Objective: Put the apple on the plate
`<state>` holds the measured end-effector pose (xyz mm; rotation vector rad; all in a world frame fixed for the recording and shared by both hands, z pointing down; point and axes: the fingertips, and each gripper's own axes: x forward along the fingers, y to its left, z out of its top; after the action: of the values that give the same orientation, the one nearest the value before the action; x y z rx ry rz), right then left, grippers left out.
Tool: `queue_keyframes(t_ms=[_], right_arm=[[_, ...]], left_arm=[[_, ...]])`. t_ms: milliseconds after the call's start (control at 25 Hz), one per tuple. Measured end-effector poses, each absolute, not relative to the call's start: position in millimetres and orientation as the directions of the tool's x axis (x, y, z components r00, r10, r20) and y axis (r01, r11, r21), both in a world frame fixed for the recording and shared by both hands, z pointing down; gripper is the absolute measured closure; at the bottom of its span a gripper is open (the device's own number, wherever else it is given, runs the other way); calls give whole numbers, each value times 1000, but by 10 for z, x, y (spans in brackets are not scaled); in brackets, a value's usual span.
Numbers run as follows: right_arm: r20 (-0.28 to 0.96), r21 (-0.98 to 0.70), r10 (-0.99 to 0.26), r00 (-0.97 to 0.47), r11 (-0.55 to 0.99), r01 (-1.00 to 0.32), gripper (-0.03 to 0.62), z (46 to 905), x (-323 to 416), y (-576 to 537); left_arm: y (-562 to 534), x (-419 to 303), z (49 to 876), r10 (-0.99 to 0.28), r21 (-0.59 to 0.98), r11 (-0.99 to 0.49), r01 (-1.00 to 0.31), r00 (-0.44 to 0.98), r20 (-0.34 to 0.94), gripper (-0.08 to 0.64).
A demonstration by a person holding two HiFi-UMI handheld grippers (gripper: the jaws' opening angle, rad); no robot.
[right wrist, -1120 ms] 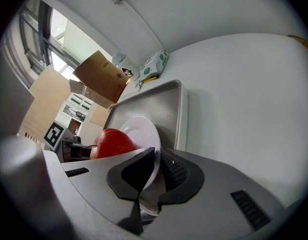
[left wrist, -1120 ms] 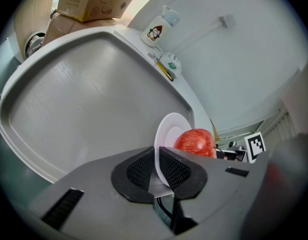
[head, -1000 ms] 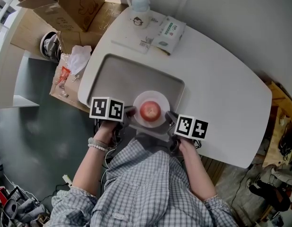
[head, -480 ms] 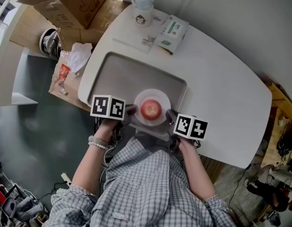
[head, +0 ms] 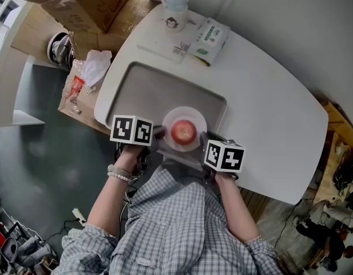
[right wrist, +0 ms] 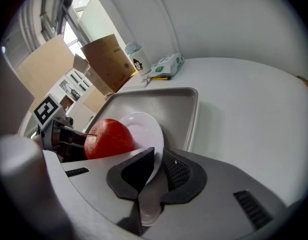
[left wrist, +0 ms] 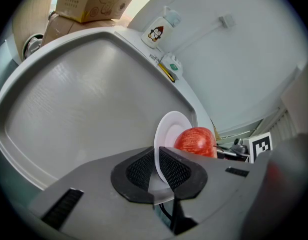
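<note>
looking down in the head view, the apple point(head: 183, 131) sits on the white plate point(head: 185, 113) at the near edge of the grey tray point(head: 147, 90) on the bench point(head: 268, 119), with the left gripper point(head: 159, 134) and right gripper point(head: 203, 137) at the plate's two sides. the left gripper view shows its jaws pinching the plate's rim, the apple point(left wrist: 196, 141) just beyond. the right gripper view shows its jaws clamped on the opposite rim, the apple point(right wrist: 110, 139) close beside them.

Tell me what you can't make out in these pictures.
Head view: whether the plate rests on the tray or hangs above it; the top-down angle hides any gap.
Left gripper view: the apple's base, behind the fingers of the left gripper.
Print on the tissue pack: too small in every view.
</note>
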<state>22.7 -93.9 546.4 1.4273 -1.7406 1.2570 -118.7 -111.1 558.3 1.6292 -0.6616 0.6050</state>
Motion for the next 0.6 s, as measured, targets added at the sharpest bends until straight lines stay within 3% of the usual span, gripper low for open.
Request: queue_keyframes(t_ms=[600], right_arm=[[871, -233, -423, -249, 90, -968, 546, 5481, 198, -955]], left_arm=[[-1126, -1199, 5573, -103, 695, -113, -710, 704, 703, 526]])
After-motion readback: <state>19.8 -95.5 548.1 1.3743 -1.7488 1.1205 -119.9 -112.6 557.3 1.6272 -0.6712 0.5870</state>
